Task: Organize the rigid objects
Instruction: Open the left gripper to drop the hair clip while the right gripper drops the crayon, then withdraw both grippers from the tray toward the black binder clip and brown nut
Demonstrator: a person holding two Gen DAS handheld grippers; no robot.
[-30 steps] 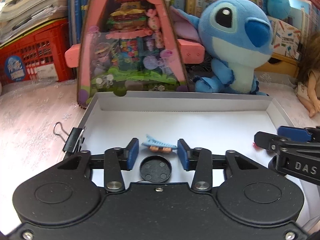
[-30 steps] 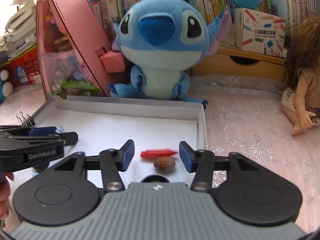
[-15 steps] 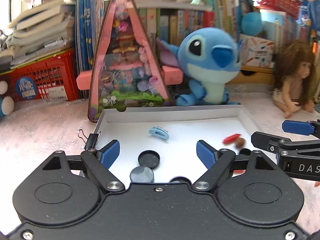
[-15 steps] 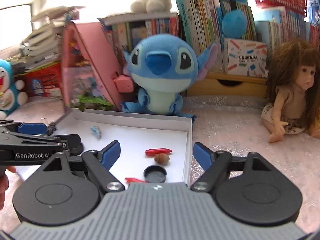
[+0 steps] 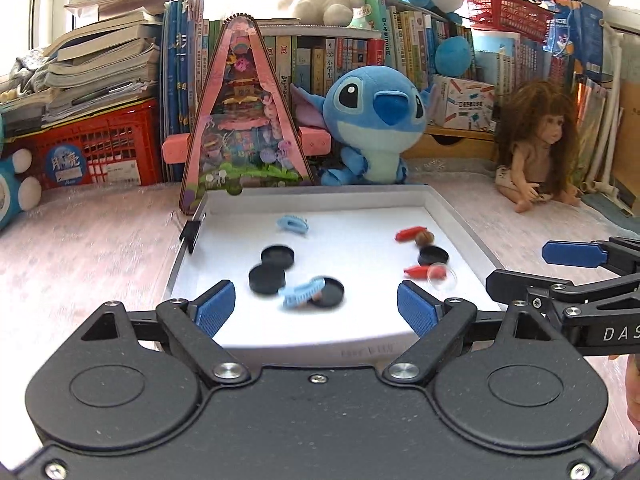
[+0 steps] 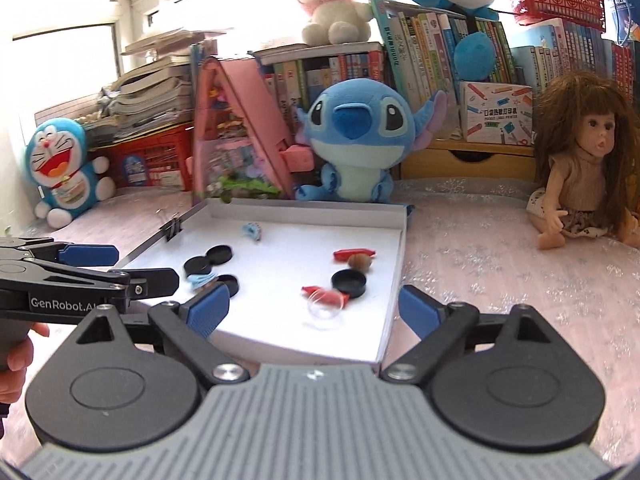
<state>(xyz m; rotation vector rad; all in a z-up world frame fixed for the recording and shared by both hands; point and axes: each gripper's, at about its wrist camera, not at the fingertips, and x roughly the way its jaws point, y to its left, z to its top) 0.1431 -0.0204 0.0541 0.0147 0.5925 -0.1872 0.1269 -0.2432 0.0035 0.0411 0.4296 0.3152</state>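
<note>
Nearest, the left gripper (image 5: 316,310) hangs at the near edge of the white tray (image 5: 384,196), its jaws spread wide and just lately opening, with nothing between the blue pads. The right gripper (image 6: 314,310) sits likewise at the tray's near right corner, jaws wide, just now opening too, and empty.

Inside the tray, on the left, a blue hair clip (image 5: 300,291) leans on a black cap (image 5: 329,292), with two more black caps (image 5: 267,278) just behind. To the right lie a red piece (image 5: 416,270), a clear dome (image 5: 442,276), another black cap (image 5: 433,256), then a nut (image 5: 425,238) touching a second red piece (image 5: 409,233). Toward the far wall lies a second blue clip (image 5: 293,225). A binder clip (image 5: 191,235) grips the left rim.

Beyond the tray stand a pink triangular toy house (image 5: 244,120) and a blue plush (image 5: 372,124); a doll (image 5: 536,148) sits off to the right on the pink cloth.

The right wrist view alone takes in a blue cat plush (image 6: 66,168) at far left and a bit of the hand (image 6: 16,364) under the left gripper. The left wrist view shows the right gripper side-on at its right edge.
</note>
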